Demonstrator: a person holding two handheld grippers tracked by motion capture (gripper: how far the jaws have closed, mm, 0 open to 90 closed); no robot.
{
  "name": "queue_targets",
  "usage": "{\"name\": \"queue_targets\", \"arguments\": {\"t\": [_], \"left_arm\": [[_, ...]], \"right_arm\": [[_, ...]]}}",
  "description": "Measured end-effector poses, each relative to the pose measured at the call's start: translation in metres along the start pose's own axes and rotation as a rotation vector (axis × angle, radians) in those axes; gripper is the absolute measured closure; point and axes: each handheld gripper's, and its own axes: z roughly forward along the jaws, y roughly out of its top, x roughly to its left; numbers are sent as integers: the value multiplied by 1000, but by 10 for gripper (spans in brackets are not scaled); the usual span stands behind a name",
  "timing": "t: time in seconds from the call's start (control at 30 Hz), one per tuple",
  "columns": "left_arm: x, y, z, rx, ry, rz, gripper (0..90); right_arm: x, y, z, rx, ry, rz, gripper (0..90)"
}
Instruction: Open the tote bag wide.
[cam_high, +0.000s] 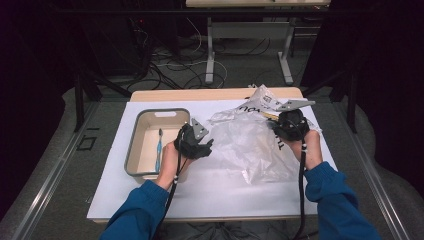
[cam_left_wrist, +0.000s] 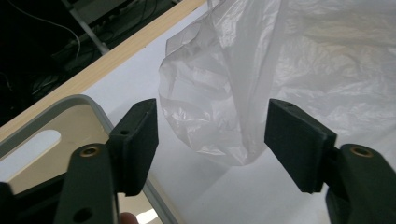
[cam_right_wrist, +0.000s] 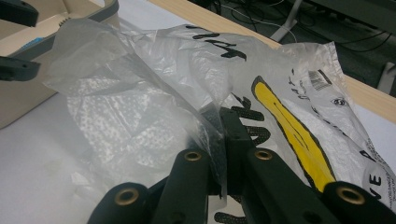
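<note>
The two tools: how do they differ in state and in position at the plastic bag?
The left tool is open, its jaws apart around a bag fold without pinching it; the right tool is shut on the plastic bag. The left tool is beside the tray; the right tool is at the bag's printed side. Both are black, hand-held.

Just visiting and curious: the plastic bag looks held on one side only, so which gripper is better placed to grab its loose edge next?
Probably the left gripper. Its jaws stand open right in front of the plastic bag's hanging edge, beside the tray. The right gripper is already shut on the bag's printed side.
</note>
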Motion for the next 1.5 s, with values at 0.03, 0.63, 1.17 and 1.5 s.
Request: {"name": "queue_targets", "arguments": {"t": [0.03, 0.63, 1.17, 1.5], "left_arm": [[0, 0, -3, -2, -6, -6, 306], [26, -18, -34, 31, 14, -95, 188], [39, -27, -41, 52, 38, -138, 106], [48, -33, -42, 91, 43, -170, 53]], "right_arm": [[0, 0, 0, 0, 1, 0, 900], [-1, 1, -3, -7, -4, 0, 900], [1, 1, -3, -2, 2, -8, 900], [2, 1, -3, -2, 4, 0, 900]]}}
